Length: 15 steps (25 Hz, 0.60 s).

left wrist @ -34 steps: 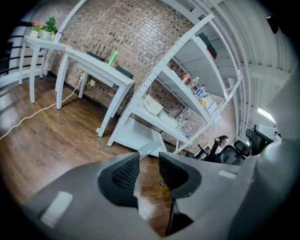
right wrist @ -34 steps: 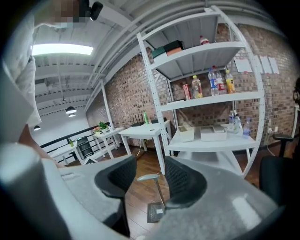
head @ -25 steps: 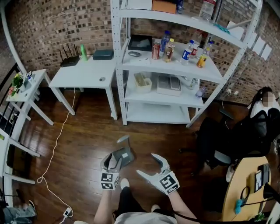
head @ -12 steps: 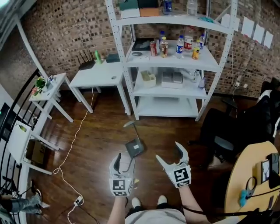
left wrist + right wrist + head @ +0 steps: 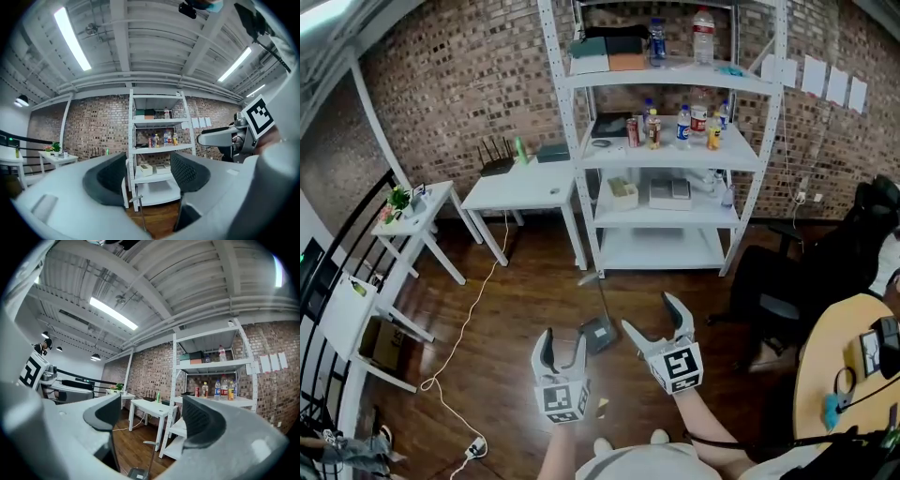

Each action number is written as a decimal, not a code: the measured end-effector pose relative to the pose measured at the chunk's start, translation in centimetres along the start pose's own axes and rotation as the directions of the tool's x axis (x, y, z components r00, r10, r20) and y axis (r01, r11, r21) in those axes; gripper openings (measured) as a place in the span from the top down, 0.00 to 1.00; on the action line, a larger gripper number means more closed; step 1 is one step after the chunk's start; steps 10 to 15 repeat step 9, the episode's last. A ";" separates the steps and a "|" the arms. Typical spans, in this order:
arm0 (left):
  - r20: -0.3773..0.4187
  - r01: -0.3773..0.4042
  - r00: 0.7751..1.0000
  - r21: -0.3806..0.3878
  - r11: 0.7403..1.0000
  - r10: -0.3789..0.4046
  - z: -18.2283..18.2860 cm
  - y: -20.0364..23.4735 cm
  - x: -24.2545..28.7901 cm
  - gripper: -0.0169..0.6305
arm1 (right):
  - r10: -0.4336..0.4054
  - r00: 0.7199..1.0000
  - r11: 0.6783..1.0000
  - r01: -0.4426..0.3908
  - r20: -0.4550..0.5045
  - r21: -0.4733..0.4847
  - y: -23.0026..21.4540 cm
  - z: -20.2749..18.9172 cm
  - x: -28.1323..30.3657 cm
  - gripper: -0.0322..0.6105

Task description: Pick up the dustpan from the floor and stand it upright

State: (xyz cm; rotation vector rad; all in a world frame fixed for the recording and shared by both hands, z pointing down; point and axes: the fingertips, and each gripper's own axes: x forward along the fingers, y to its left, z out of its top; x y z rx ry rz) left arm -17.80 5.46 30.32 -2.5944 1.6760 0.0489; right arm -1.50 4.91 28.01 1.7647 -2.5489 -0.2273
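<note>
The grey dustpan (image 5: 598, 334) stands upright on the wooden floor, its thin handle rising to a grip (image 5: 589, 277) near the shelf rack. My left gripper (image 5: 562, 342) hovers just left of the pan and apart from it; its jaws are opening, with nothing between them. To the right of the pan my right gripper (image 5: 652, 317) stands wide open and empty. Beyond the left gripper's (image 5: 149, 176) jaws in the left gripper view, the dustpan handle (image 5: 136, 198) shows low. The right gripper (image 5: 152, 418) view has the handle (image 5: 151, 444) and the pan (image 5: 138, 473) below its jaws.
A white shelf rack (image 5: 670, 161) with bottles and boxes stands behind the dustpan. A white table (image 5: 520, 192) and a small side table (image 5: 422, 211) are on the left, with a cable (image 5: 464, 328) across the floor. A black chair (image 5: 797, 281) and a wooden desk (image 5: 834, 375) are on the right.
Both grippers have risen and drawn back from the dustpan. The left one, close on the dustpan before, has let go. The dustpan now stands alone with its handle up.
</note>
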 end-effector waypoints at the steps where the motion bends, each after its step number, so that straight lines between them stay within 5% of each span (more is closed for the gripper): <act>1: -0.001 -0.003 1.000 -0.006 1.000 0.003 0.0 0.3 -0.3 0.50 | 0.005 1.000 1.000 -0.005 0.006 -0.006 0.7 0.5 0.0 0.35; 15: 0.015 0.000 1.000 -0.024 1.000 0.001 0.6 2.7 -1.0 0.50 | -0.029 0.999 0.998 0.032 -0.041 0.057 3.3 0.7 1.3 0.35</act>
